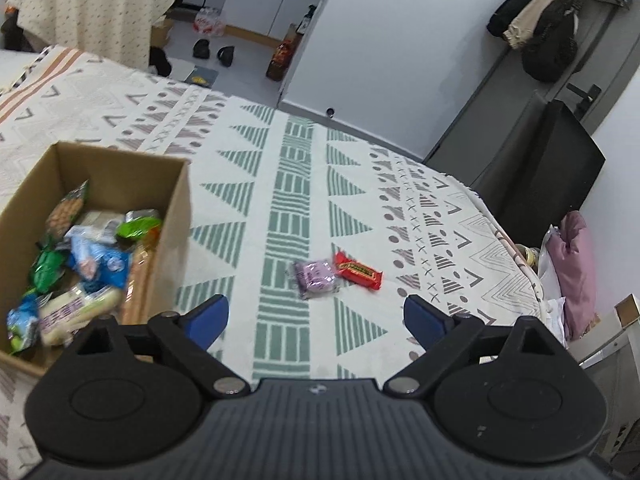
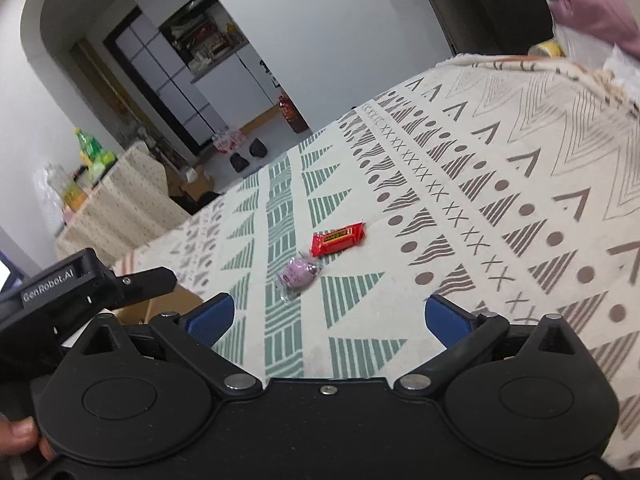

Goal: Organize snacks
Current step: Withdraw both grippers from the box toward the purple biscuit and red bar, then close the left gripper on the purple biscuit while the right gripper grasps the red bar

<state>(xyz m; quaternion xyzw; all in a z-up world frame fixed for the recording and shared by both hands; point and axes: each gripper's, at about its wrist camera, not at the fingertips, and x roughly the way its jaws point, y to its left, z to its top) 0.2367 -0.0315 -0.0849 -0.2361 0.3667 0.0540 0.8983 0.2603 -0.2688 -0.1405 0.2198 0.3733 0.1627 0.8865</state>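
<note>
Blue-padded fingers of the left gripper (image 1: 316,316) stand wide apart, nothing between them, hovering above the patterned cloth-covered table (image 1: 460,240). Right gripper (image 2: 330,318) likewise: blue pads spread wide, empty, held over the same cloth.

Two loose snacks lie on the green-striped band of the cloth, ahead of both grippers and well in from the table's edges:
- small purple snack packet in clear-edged wrap (image 1: 314,279) (image 2: 298,275), on the green triangles.
- red rectangular candy bar with a yellow label (image 1: 357,271) (image 2: 338,238), just beside the purple packet; in the left wrist view their wrappers appear to touch or slightly overlap, in the right wrist view a narrow gap seems to show. Cannot tell which for certain.

Open brown cardboard box (image 1: 176,216) stands on the cloth toward the table's left side, left of the left gripper and well apart from the two loose snacks. It holds a jumble of wrapped snacks (image 1: 80,256): green, blue-and-white, and pale packets, somewhat blurred; individual labels not legible.

Right wrist view: the black body of the left gripper, lettered "GenRobot.AI", shows at the lower left, with a corner of the box beneath it. A fingertip of the person's hand (image 2: 20,438) is visible at the bottom left edge, against the right gripper's housing.
</note>
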